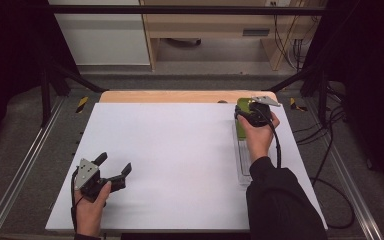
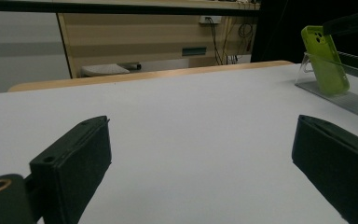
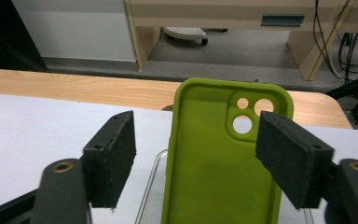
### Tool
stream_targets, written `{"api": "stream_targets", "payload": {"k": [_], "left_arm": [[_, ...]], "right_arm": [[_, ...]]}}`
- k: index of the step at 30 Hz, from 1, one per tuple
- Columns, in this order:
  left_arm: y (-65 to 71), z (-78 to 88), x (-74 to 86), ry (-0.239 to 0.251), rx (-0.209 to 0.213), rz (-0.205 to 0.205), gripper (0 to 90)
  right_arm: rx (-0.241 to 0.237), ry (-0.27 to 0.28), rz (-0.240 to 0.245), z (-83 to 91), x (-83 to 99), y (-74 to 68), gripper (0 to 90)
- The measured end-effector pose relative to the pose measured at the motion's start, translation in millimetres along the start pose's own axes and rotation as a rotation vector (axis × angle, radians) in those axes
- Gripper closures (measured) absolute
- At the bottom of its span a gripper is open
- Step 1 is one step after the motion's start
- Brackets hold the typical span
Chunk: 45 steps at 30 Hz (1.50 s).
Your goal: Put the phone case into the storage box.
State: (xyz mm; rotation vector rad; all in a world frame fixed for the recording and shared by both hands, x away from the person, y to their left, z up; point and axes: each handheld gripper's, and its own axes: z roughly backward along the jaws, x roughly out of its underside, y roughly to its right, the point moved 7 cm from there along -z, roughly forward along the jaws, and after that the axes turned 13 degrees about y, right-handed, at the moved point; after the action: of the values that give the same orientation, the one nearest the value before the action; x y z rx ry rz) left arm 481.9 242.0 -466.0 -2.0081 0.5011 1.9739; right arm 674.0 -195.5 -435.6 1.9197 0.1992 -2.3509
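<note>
1. Green phone case [image 3: 219, 158]: upright, leaning in a clear plastic stand [image 2: 349, 95] at the far right of the table [image 1: 180, 150]; camera cut-outs at top, hollow side facing the right tool.
2. Right tool [image 3: 196, 154]: held over the far end of the stand, jaws apart, case between them; left pad well clear of the case edge, right pad [image 3: 289, 154] overlapping the case's right edge, possibly just touching, contact unclear from this angle.
3. Left tool [image 1: 114, 169]: near left of the table, jaws wide apart, nothing between them, well apart from the case.
4. Table: white sheet over a wooden top, wood showing along the far edge.
</note>
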Motion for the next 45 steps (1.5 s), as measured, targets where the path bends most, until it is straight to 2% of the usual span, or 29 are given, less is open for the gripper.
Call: {"api": "stream_targets", "payload": {"k": [4,13,24,35,45], "left_arm": [[-0.1,0.0,0.0,0.0,-0.001,0.0,4.2],[0.0,-0.1,0.1,0.0,0.0,0.0,4.2],[0.2,-0.1,0.4,-0.003,0.001,-0.003,4.2],[0.3,-0.2,0.4,-0.003,0.001,-0.004,4.2],[0.1,0.1,0.4,-0.004,0.0,-0.007,4.2]], "right_arm": [[0.015,0.01,0.001,0.4,-2.5,-0.1,21.9],[0.008,0.01,-0.009,1.8,-4.3,-1.3,16.2],[-0.031,0.02,-0.042,3.5,-7.3,-4.7,5.3],[-0.069,0.038,-0.047,9.2,-13.4,-8.4,4.5],[-0.137,0.038,-0.065,17.5,-18.9,-17.6,4.5]]}}
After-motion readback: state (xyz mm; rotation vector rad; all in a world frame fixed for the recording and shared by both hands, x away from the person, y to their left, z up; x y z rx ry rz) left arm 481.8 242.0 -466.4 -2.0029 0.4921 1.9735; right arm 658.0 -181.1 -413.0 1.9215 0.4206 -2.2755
